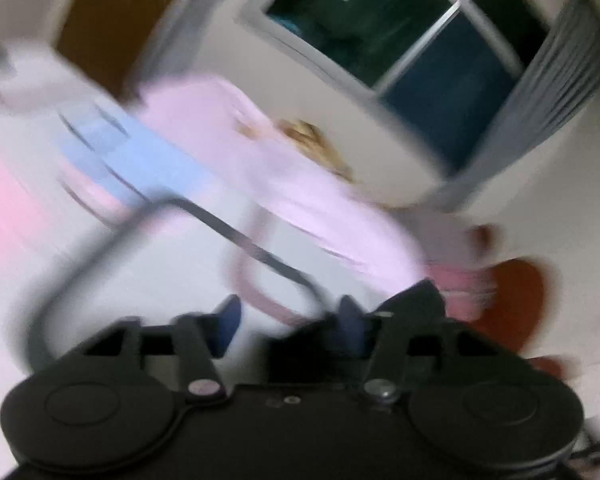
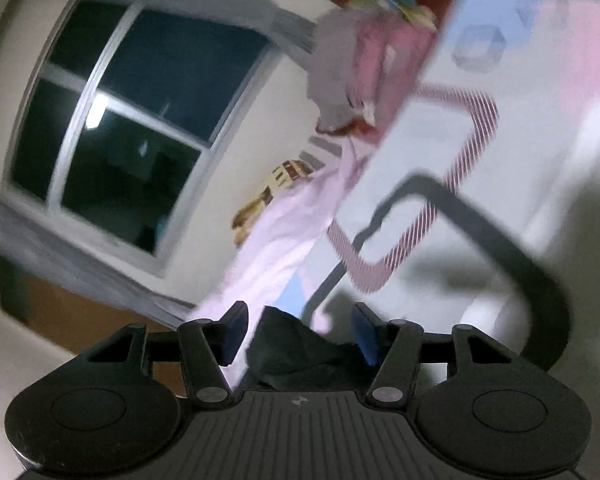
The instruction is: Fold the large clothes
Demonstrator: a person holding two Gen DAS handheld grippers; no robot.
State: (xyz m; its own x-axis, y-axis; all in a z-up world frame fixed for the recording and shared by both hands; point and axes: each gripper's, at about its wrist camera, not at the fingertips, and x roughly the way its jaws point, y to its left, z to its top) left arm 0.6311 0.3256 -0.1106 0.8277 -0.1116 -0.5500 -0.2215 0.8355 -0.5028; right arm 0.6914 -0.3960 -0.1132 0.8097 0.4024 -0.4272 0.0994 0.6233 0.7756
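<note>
Both views are tilted and blurred by motion. A pale lilac garment (image 1: pixel 268 152) lies stretched across a white bedsheet (image 1: pixel 172 264) printed with pink, blue and dark outlines. In the right wrist view the lilac garment (image 2: pixel 284 224) runs from the bed's edge down between the fingers. My left gripper (image 1: pixel 290 320) is open, with dark cloth (image 1: pixel 300 344) near its right finger. My right gripper (image 2: pixel 300 328) is open, with dark cloth (image 2: pixel 296 352) bunched between the fingers near the base; I cannot tell whether it touches the pads.
A dark window (image 1: pixel 400 28) with grey curtains (image 1: pixel 540 92) is behind the bed; it also shows in the right wrist view (image 2: pixel 132 120). A pile of pink and grey clothes (image 2: pixel 360 68) lies at the bed's far end. A yellow patterned item (image 2: pixel 280 184) lies beside the lilac garment.
</note>
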